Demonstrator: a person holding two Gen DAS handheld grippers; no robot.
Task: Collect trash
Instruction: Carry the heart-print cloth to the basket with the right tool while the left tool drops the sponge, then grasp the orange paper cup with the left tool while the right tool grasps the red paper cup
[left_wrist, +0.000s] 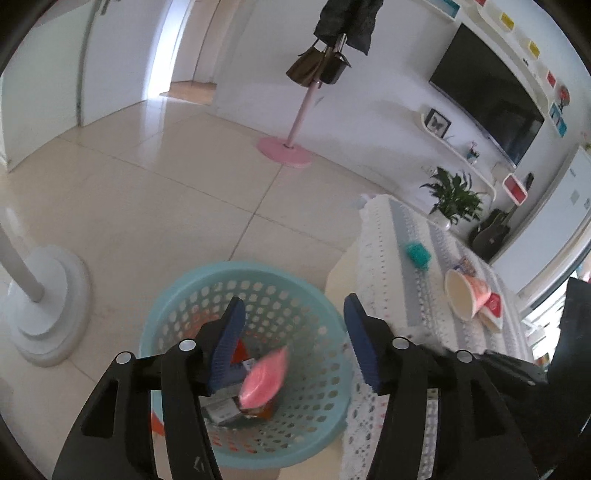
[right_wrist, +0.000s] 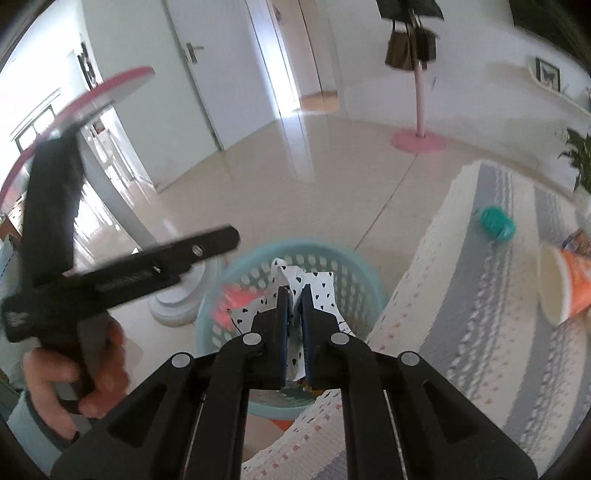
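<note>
In the left wrist view my left gripper (left_wrist: 293, 306) is open above a teal perforated basket (left_wrist: 177, 295). A blurred pink packet (left_wrist: 264, 376) is below and between its fingers, clear of both pads, over other scraps in the basket. In the right wrist view my right gripper (right_wrist: 294, 291) is shut on a crumpled white paper with black hearts (right_wrist: 321, 291), held over the same basket (right_wrist: 236, 266). A paper cup (left_wrist: 469, 295) on its side and a teal crumpled scrap (left_wrist: 417, 254) lie on the lace-covered table (left_wrist: 384, 258).
A white fan base (left_wrist: 40, 314) stands on the tiled floor left of the basket. A pink coat stand (left_wrist: 284, 151) is farther back. A potted plant (left_wrist: 454, 195) and a TV are at the right. A hand (right_wrist: 74, 369) grips the other tool's handle.
</note>
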